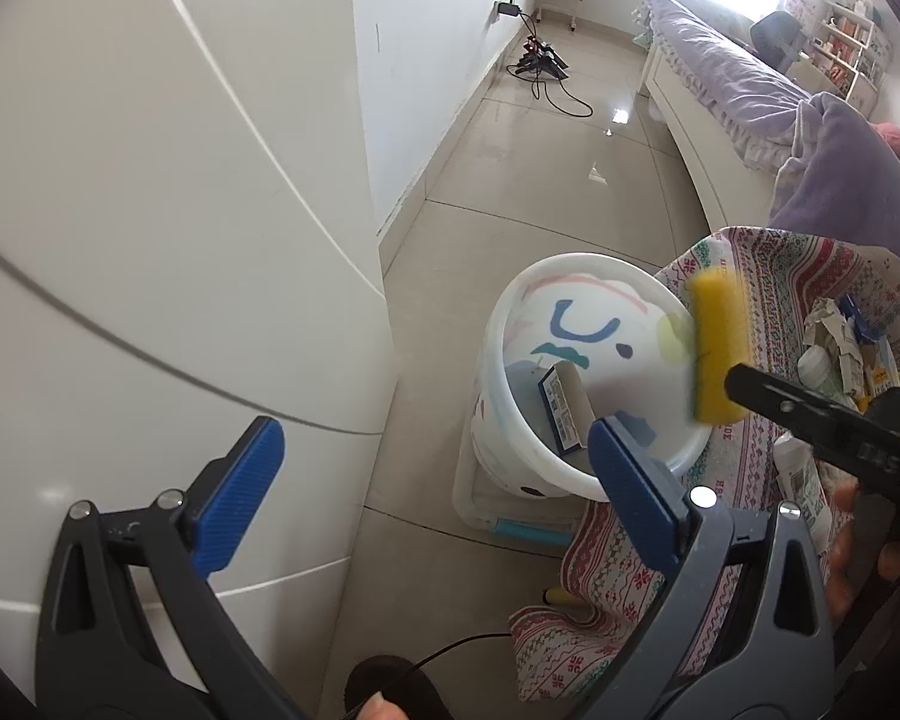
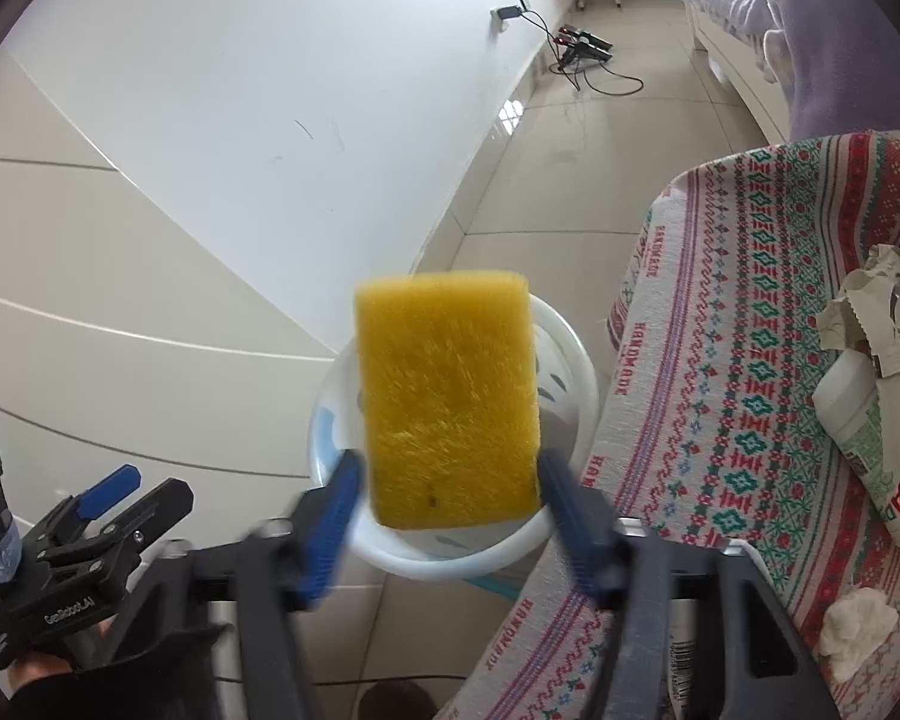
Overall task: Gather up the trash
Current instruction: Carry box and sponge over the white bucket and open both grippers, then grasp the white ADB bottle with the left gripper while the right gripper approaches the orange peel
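Note:
A yellow sponge (image 2: 447, 399) sits between the blue pads of my right gripper (image 2: 450, 510), above the white bin (image 2: 570, 360). The jaws look slightly apart from the sponge, blurred by motion; I cannot tell if they still grip it. In the left wrist view the sponge (image 1: 717, 348) hangs over the bin (image 1: 570, 468) rim, at the tip of the right gripper (image 1: 735, 381). The bin holds a small blue and white box (image 1: 561, 414). My left gripper (image 1: 432, 474) is open and empty, left of the bin; it also shows in the right wrist view (image 2: 120, 504).
A table with a patterned cloth (image 2: 750, 360) stands right of the bin, carrying crumpled paper (image 2: 870, 312), a white bottle (image 2: 870, 438) and a tissue (image 2: 858, 630). A white cabinet (image 1: 150, 240) is on the left. A bed (image 1: 720, 72) and cables (image 1: 546, 72) lie beyond.

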`<move>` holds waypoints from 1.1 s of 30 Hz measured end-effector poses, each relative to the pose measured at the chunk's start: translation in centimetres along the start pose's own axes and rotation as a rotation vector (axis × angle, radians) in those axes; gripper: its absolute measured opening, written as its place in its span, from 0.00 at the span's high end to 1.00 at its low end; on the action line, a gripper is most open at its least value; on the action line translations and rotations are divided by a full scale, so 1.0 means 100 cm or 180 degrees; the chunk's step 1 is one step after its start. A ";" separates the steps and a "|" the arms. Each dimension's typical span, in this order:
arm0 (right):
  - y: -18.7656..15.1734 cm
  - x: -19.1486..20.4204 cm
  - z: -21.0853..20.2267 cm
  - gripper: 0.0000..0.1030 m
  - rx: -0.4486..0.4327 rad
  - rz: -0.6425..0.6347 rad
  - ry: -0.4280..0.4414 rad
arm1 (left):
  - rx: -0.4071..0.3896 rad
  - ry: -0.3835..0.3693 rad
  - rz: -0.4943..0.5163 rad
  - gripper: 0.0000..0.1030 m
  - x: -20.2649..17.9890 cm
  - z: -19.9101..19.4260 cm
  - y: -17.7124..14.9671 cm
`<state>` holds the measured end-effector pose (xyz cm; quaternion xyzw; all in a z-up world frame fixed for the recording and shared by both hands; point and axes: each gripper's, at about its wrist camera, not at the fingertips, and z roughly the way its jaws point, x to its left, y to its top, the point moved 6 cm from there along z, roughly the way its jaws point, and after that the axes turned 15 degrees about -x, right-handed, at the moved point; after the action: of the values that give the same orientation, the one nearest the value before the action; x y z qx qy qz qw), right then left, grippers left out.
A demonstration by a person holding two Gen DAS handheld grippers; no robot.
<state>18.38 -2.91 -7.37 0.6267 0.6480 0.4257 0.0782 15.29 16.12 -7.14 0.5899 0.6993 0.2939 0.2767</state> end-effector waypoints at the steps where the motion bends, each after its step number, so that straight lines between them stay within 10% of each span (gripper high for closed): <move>1: 0.004 0.000 -0.003 0.01 -0.0045 0.0000 0.0006 | -0.0002 -0.0003 0.0006 0.02 0.000 -0.001 0.000; 33: -0.023 -0.130 -0.211 0.00 -0.0329 -0.0164 -0.0789 | 0.0243 -0.0454 0.0586 0.02 -0.137 -0.044 -0.058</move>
<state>5.93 -23.56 -1.33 0.6528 0.6264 0.3757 0.2007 10.27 1.42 -7.88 0.6812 0.6313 0.2485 0.2750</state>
